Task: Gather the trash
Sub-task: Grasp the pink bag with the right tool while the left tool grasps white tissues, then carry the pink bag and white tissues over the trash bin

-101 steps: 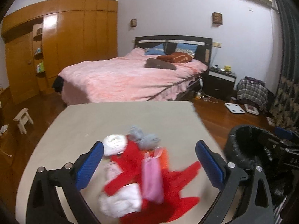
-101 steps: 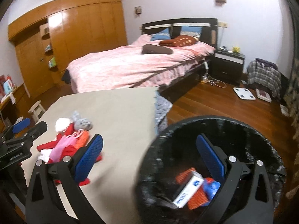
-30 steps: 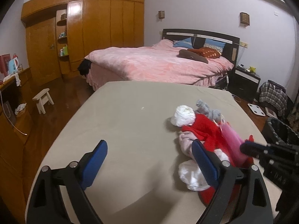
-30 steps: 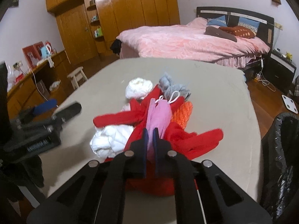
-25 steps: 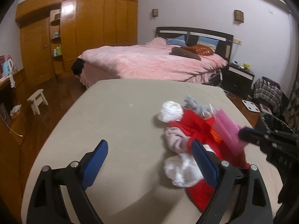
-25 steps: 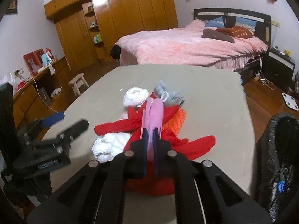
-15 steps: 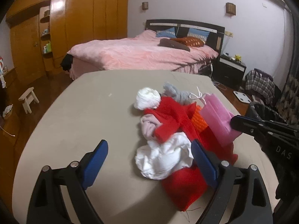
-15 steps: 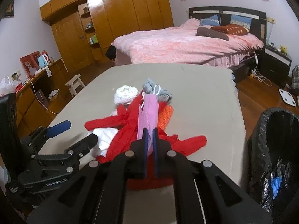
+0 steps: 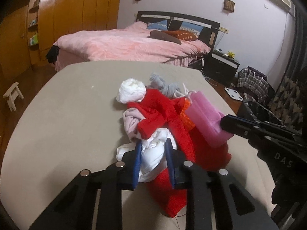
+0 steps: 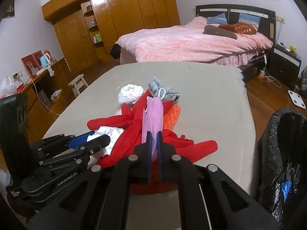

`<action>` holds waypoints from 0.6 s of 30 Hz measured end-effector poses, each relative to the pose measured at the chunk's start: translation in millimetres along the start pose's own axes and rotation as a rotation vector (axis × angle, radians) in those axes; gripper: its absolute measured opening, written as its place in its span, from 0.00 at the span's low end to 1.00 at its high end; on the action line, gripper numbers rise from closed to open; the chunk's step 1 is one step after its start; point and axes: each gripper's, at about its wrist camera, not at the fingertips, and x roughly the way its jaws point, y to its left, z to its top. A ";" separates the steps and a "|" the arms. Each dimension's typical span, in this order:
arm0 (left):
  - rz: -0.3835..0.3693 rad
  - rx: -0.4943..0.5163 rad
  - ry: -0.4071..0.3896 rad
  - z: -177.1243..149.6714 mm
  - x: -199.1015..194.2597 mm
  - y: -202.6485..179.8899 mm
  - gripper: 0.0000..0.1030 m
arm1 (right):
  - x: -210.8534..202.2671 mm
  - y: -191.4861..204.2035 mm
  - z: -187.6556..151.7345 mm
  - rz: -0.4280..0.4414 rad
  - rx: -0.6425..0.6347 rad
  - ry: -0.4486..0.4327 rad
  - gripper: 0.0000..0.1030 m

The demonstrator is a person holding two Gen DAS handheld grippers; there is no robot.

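A heap of trash lies on the beige table (image 9: pixel 67 115): red cloth (image 9: pixel 159 113), a white crumpled wad (image 9: pixel 153 153), a white paper ball (image 9: pixel 131 91), a grey sock (image 9: pixel 165 86) and orange mesh (image 10: pixel 171 117). My left gripper (image 9: pixel 153 143) has its jaws closing, and the blue pads press the white wad from both sides. It also shows from the side as the left gripper (image 10: pixel 92 140). My right gripper (image 10: pixel 153 134) is shut on a pink mesh bag (image 10: pixel 153 115) with a white cord loop, held over the red cloth. In the left wrist view the right gripper (image 9: pixel 230 122) holds the pink bag (image 9: pixel 207 118).
A bin with a black liner (image 10: pixel 284 153) stands off the table's right edge, with some trash inside. Beyond the table are a pink bed (image 9: pixel 130 46), a nightstand (image 9: pixel 224 65), a white scale (image 10: pixel 297 99) on the wood floor and a small stool (image 10: pixel 78 82) at the left.
My left gripper swung across to the heap, came down and closed its wide-open jaws around the white wad. The right gripper kept its hold on the pink bag and stayed put.
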 end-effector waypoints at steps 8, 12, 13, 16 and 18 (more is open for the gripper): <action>0.007 -0.008 -0.078 18.7 -30.9 1.3 0.23 | -14.0 8.3 14.9 0.027 -0.018 -0.044 0.05; 0.025 0.000 -0.135 30.5 -50.4 0.7 0.23 | -23.4 13.9 22.0 0.038 -0.027 -0.070 0.05; 0.031 0.003 -0.146 32.8 -54.2 0.3 0.23 | -26.3 14.1 23.6 0.039 -0.027 -0.077 0.05; 0.038 0.002 -0.168 39.4 -62.8 -0.4 0.23 | -34.4 13.8 28.9 0.040 -0.023 -0.096 0.05; 0.050 0.004 -0.178 43.9 -66.5 -0.9 0.23 | -39.4 13.4 32.1 0.039 -0.022 -0.107 0.05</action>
